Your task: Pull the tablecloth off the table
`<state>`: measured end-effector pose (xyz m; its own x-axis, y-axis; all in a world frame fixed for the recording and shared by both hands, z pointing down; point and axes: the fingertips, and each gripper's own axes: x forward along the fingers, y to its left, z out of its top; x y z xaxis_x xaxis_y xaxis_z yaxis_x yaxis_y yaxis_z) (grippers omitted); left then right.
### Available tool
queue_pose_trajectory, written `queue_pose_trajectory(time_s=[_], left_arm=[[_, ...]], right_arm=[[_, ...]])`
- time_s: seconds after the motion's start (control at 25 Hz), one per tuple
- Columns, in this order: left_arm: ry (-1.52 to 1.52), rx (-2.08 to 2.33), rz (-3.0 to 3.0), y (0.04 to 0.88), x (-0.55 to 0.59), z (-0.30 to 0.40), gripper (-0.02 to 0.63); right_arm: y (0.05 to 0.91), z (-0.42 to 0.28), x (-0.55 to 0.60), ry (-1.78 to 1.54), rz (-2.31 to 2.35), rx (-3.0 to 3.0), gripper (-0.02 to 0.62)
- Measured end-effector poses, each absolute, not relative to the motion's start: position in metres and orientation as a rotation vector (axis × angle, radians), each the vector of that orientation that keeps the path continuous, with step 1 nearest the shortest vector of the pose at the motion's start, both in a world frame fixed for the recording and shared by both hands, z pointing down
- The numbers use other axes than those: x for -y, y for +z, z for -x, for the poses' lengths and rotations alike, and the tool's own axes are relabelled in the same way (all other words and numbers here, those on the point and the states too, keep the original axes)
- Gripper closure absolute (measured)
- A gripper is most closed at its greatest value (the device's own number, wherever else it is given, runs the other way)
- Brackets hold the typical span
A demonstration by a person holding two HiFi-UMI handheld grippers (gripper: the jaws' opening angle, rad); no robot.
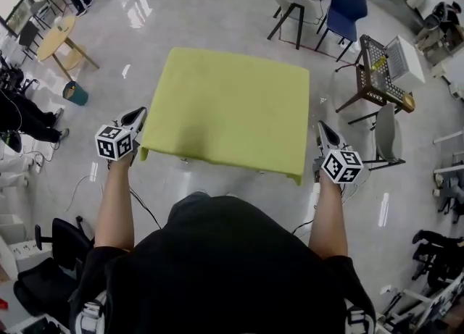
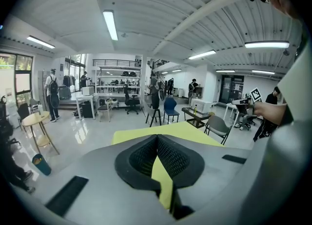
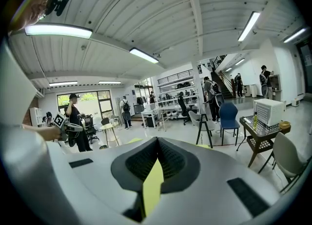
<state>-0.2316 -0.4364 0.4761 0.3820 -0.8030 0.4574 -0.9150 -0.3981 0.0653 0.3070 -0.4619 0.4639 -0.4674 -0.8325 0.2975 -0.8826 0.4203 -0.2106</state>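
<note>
The left gripper (image 1: 136, 115) has its jaws pressed together on the near left corner of the yellow tablecloth (image 1: 232, 108). In the left gripper view, a strip of the tablecloth (image 2: 163, 185) is pinched between the black pads of the left gripper (image 2: 157, 140). The right gripper (image 1: 322, 131) is closed in the same way on the near right corner. In its own view, a narrow yellow fold of the tablecloth (image 3: 152, 185) runs down between the jaws of the right gripper (image 3: 157, 143).

In the head view the tablecloth lies spread flat in the middle of the frame and covers the worktop fully, with its near edge hanging down a little. Around it is a glossy pale floor (image 1: 217, 14). A blue chair (image 1: 341, 10) stands at the upper right, a grey chair (image 1: 386, 133) at the right and a round wooden table (image 1: 56, 35) at the upper left, with a teal bin (image 1: 75, 93) near it.
</note>
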Motion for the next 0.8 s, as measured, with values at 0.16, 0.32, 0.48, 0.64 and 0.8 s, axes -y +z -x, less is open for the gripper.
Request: queue_pose_trajectory(time_s=[0.16, 0.32, 0.48, 0.64, 0.8], left_arm=[[0.525, 1.521, -2.349, 0.475, 0.447, 0.227, 0.584], [0.525, 1.517, -2.338, 0.488, 0.456, 0.239, 0.584], [0.546, 1.512, -2.318, 0.505, 0.471, 0.249, 0.583], [0.562, 1.507, -2.301, 0.527, 0.493, 0.269, 0.583], [0.587, 1.509, -2.268, 0.55, 0.503, 0.293, 0.581]], right_arm=[[0.467, -0.311, 0.473, 0.502, -1.544, 2.511, 0.581], [0.479, -0.305, 0.475, 0.509, -1.549, 2.493, 0.581], [0.497, -0.318, 0.486, 0.534, -1.554, 2.444, 0.58], [0.53, -0.324, 0.497, 0.572, -1.56, 2.372, 0.574], [0.566, -0.323, 0.505, 0.628, -1.549, 2.309, 0.571]])
